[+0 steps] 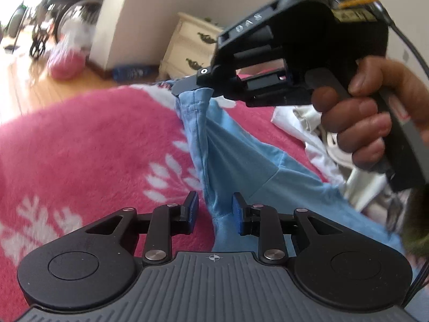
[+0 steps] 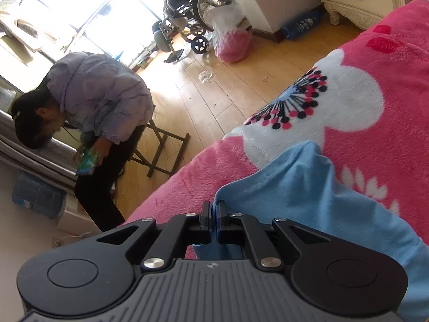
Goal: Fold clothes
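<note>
A light blue garment (image 1: 241,158) hangs stretched above a pink flowered blanket (image 1: 93,145). My right gripper (image 1: 187,87), held by a hand, is shut on the garment's top hem in the left wrist view. In the right wrist view the right gripper (image 2: 213,209) pinches blue cloth (image 2: 308,187) between its pads. My left gripper (image 1: 215,204) is open, its blue pads on either side of a hanging fold of the garment, not closed on it.
A pile of white clothes (image 1: 308,123) lies on the blanket to the right. A cream nightstand (image 1: 190,45) stands beyond the bed. A seated person (image 2: 93,112), a wheelchair (image 2: 193,8) and a pink bag (image 2: 233,43) are on the wooden floor.
</note>
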`<act>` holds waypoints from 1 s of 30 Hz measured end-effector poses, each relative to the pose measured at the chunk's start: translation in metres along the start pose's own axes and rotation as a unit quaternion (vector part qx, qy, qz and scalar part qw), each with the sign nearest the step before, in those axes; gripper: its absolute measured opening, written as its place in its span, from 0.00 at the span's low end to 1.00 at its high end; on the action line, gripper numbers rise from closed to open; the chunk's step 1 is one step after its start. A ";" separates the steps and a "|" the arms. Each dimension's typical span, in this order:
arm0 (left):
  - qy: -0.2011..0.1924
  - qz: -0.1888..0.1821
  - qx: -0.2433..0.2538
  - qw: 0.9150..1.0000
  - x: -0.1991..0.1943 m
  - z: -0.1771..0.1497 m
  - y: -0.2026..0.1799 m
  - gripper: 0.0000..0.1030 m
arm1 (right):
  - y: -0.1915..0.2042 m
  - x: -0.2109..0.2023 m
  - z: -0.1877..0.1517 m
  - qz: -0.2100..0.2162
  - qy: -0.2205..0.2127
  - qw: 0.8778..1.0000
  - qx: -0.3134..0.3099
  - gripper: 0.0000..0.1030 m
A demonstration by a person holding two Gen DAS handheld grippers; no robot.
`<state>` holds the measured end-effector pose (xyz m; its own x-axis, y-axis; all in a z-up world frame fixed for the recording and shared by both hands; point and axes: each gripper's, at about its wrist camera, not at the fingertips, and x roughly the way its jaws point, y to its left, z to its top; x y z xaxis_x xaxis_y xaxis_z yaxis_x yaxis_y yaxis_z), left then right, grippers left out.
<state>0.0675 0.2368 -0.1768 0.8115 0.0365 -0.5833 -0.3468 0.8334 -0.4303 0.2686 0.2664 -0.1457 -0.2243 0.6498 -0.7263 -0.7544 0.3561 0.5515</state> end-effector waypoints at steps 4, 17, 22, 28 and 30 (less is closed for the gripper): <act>0.010 -0.022 -0.066 0.998 0.002 0.005 0.018 0.22 | -0.003 0.008 -0.003 0.001 0.004 1.000 0.003 0.05; -0.001 -0.049 -0.196 0.979 0.010 0.007 0.051 0.06 | -0.039 -0.042 0.013 -0.083 -0.085 0.992 -0.031 0.39; -0.013 -0.048 -0.203 0.978 0.005 0.009 0.058 0.06 | -0.059 -0.010 0.005 -0.135 -0.039 0.989 -0.044 0.38; -0.006 -0.052 -0.229 0.972 0.015 0.012 0.066 0.10 | -0.072 -0.009 0.010 -0.114 -0.059 0.992 -0.017 0.09; -0.015 -0.041 -0.218 0.975 0.015 0.011 0.063 0.06 | -0.066 -0.009 0.010 -0.117 -0.062 0.990 -0.043 0.02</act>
<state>0.0624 0.2956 -0.2052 0.8558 0.0004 -0.5173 -0.4417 0.5211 -0.7303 0.3268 0.2433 -0.1714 0.0369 0.6351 -0.7716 -0.8274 0.4523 0.3328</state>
